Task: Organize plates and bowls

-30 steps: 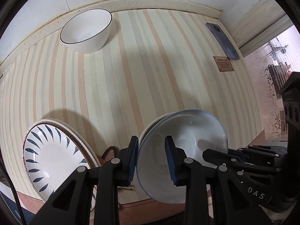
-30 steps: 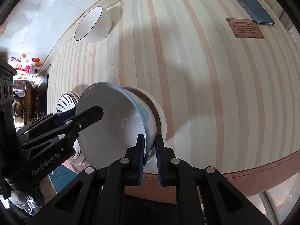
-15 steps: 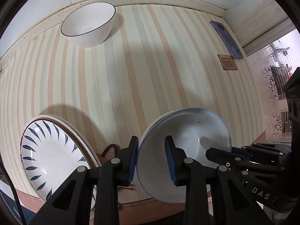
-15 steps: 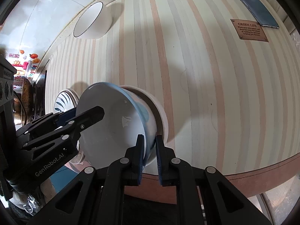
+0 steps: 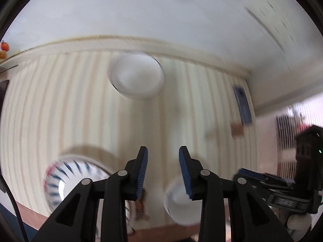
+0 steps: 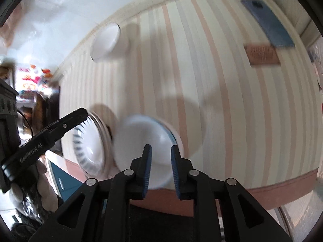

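Both views are motion-blurred. The blue-rimmed white bowl [image 6: 141, 139] rests near the table's front edge; it also shows low in the left wrist view [image 5: 177, 203]. My right gripper [image 6: 160, 157] is open above its near rim, holding nothing. My left gripper [image 5: 163, 161] is open and empty, raised above the table between the bowl and the blue-leaf plate [image 5: 70, 179]. That plate [image 6: 88, 145] lies left of the bowl. A white bowl with a dark rim [image 5: 136, 78] stands at the back near the wall, also in the right wrist view [image 6: 106, 41].
A blue phone [image 6: 268, 24] and a brown card [image 6: 262, 55] lie at the back right of the striped table [image 6: 201, 80]. The table's front edge [image 6: 262, 191] runs just before the grippers. The wall [image 5: 161, 16] borders the far side.
Both grippers have let go of the blue-rimmed bowl and opened. The left gripper has lifted and tilted up toward the back wall. The bowl now sits on the table.
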Tool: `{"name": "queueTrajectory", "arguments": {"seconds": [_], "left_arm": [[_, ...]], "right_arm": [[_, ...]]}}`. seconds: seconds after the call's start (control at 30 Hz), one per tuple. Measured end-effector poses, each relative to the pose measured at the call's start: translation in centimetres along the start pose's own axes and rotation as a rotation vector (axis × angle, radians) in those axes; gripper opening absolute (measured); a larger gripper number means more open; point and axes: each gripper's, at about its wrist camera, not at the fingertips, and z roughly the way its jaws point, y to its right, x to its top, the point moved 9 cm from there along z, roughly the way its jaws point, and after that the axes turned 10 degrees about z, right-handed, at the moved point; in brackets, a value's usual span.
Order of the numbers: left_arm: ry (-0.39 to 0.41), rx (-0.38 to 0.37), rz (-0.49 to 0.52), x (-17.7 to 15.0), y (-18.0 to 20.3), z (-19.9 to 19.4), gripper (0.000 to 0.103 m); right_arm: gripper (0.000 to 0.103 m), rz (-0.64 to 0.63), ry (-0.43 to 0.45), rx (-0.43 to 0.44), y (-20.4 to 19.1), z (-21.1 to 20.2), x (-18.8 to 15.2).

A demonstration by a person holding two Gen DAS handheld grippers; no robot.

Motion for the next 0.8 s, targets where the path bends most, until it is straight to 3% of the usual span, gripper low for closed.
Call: {"name": "queueTrajectory", "arguments": {"seconds": [0.03, 0.1, 0.3, 0.6, 0.7, 0.77, 0.8], "left_arm": [[0.015, 0.013, -0.022, 1.3, -1.4, -0.1, 0.030], [0.032, 0.036, -0.052, 3.3, -3.6, 0.1, 0.030], [-0.009, 0.037, -0.138, 8.0, -9.5, 4.5, 0.030], [-0.142, -0.028, -0.181, 7.8, -10.9, 11.5, 0.029], [-0.138, -0.051, -0.176, 7.6, -10.7, 12.2, 0.020], [-0.125, -0.055, -0.170, 7.6, -10.6, 12.2, 0.018], [-0.120, -0.051, -0.169, 7.5, -10.5, 12.1, 0.018]], "right_arm": [[0.043, -0.008, 0.012, 0.024, -1.0, -0.6, 1.1], [0.053, -0.008, 0.043, 0.066, -2.7, -1.5, 3.5], [0.053, -0.037, 0.084, 0.112, -7.8, 0.2, 11.8], [0.053, -0.039, 0.013, 0.051, -11.4, 8.8, 19.3], [0.050, -0.026, -0.024, 0.037, -11.5, 11.4, 19.5], [0.040, -0.030, -0.030, 0.036, -11.6, 12.5, 19.7], [0.030, -0.034, -0.034, 0.033, -11.6, 12.9, 19.8]]}}
